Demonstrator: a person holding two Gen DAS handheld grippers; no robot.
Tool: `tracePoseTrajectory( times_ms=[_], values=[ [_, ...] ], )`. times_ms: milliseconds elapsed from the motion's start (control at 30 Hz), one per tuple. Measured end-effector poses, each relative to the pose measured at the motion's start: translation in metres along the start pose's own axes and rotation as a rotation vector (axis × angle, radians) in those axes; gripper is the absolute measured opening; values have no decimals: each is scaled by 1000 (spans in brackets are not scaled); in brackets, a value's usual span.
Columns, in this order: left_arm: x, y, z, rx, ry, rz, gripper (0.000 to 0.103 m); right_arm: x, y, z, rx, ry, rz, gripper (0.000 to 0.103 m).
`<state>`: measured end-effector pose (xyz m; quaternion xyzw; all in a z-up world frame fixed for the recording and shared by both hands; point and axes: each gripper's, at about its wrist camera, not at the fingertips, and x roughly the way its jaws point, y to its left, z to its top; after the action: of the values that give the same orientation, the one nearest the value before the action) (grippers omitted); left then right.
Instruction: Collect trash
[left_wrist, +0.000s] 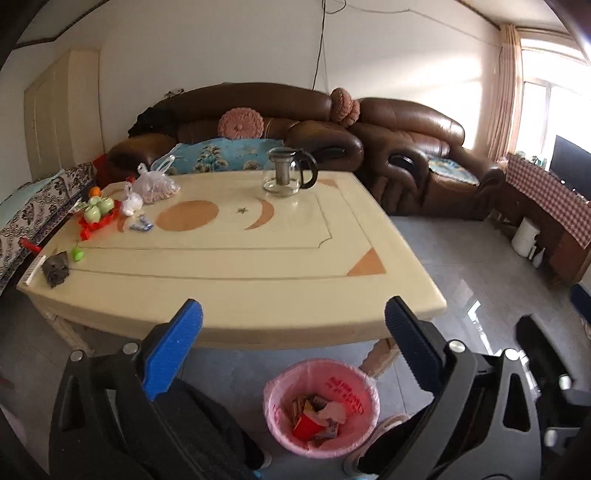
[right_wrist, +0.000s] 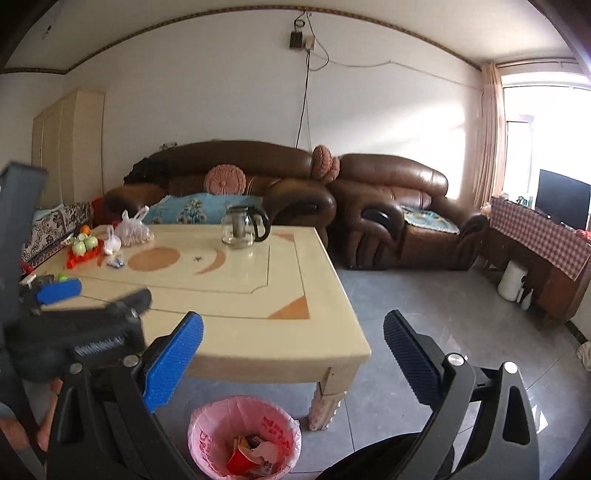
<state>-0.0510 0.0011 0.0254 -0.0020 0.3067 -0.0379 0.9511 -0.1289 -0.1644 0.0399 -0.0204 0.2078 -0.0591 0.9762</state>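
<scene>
A bin with a pink liner (left_wrist: 322, 406) stands on the floor by the table's near right leg, with a red carton and wrappers inside; it also shows in the right wrist view (right_wrist: 243, 439). On the cream table (left_wrist: 236, 266) lie small blue-white wrappers (left_wrist: 141, 224), a dark crumpled bag (left_wrist: 55, 268) and a white strip at the left edge. My left gripper (left_wrist: 293, 317) is open and empty above the near table edge. My right gripper (right_wrist: 293, 328) is open and empty beside the table's right corner. The left gripper (right_wrist: 96, 291) shows at the left of the right wrist view.
A glass teapot (left_wrist: 286, 173) stands at the table's far side. Green apples on a red tray (left_wrist: 98, 212), plastic bags of food (left_wrist: 155, 184) and a green ball (left_wrist: 77, 253) sit at the left. Brown sofas (left_wrist: 406, 147) stand behind. A cabinet with a checked cloth (right_wrist: 535, 236) is at the right.
</scene>
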Motion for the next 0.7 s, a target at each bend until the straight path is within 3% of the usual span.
tracePoseTrajectory(
  times_ms=[267, 433, 700],
  values=[
    [-26, -2, -7, 35, -31, 91, 97, -43, 6, 3, -1, -71, -31, 96],
    [-43, 2, -6, 5, -67, 35, 97, -60, 10, 1, -13, -110, -74, 96],
    [-56, 1, -7, 6, -92, 24, 97, -74, 9, 0, -2, -128, -91, 96]
  ],
)
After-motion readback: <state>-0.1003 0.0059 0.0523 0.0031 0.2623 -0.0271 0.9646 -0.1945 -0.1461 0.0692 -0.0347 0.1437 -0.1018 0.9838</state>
